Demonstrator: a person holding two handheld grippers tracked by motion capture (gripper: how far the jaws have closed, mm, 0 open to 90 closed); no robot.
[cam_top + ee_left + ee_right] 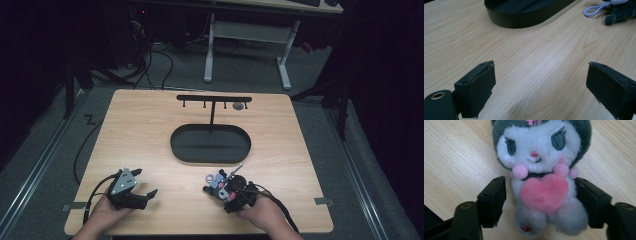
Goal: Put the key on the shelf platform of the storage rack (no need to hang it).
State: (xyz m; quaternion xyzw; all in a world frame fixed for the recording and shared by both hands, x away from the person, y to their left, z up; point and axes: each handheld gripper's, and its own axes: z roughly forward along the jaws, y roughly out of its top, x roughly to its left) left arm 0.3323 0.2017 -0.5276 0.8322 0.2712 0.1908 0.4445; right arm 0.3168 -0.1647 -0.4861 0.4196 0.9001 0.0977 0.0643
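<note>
A plush keychain toy (541,167) with a white face, dark grey hood and pink heart lies on the wooden table near its front edge; it is also in the high view (218,183) and the left gripper view (621,11), with a pale purple loop (594,10). My right gripper (541,200) straddles the toy's body. One pad (586,200) touches the fur, while the other pad (495,200) stands a sliver away. My left gripper (146,181) rests open at the front left, nothing between its fingers (481,87).
A black oval tray (210,161) sits mid-table, its wall (524,20) ahead of the left gripper. From it rises a black T-shaped stand (214,98) with several hooks; a small grey round thing (239,106) hangs near its right end.
</note>
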